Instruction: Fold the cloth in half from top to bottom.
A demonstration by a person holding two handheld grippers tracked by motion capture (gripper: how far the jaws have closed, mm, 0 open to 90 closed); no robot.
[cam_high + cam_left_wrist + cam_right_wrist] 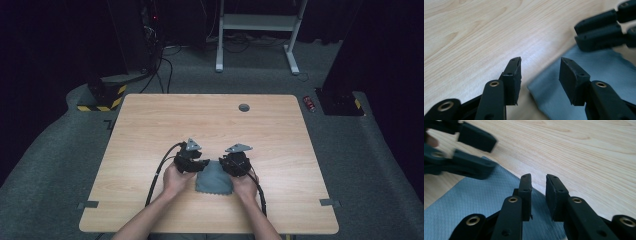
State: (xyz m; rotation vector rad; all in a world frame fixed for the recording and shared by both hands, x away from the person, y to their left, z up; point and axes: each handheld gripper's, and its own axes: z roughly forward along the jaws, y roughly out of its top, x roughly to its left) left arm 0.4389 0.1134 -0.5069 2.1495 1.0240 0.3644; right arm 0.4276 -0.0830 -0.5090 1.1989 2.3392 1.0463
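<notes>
A small grey-blue cloth lies flat on the wooden table, near its front edge. My left gripper hovers at the cloth's far left corner. In the left gripper view its jaws stand wide open over the cloth's edge, gripping nothing. My right gripper is at the far right corner. Its jaws stand a narrow gap apart above the cloth, with nothing between them. Each gripper view also shows the other gripper: the right gripper and the left gripper.
A grey cable grommet sits in the table's far side. Tape tabs mark the front corners. Beyond the table are a white desk frame, a yellow-black striped block and a red can on the carpet.
</notes>
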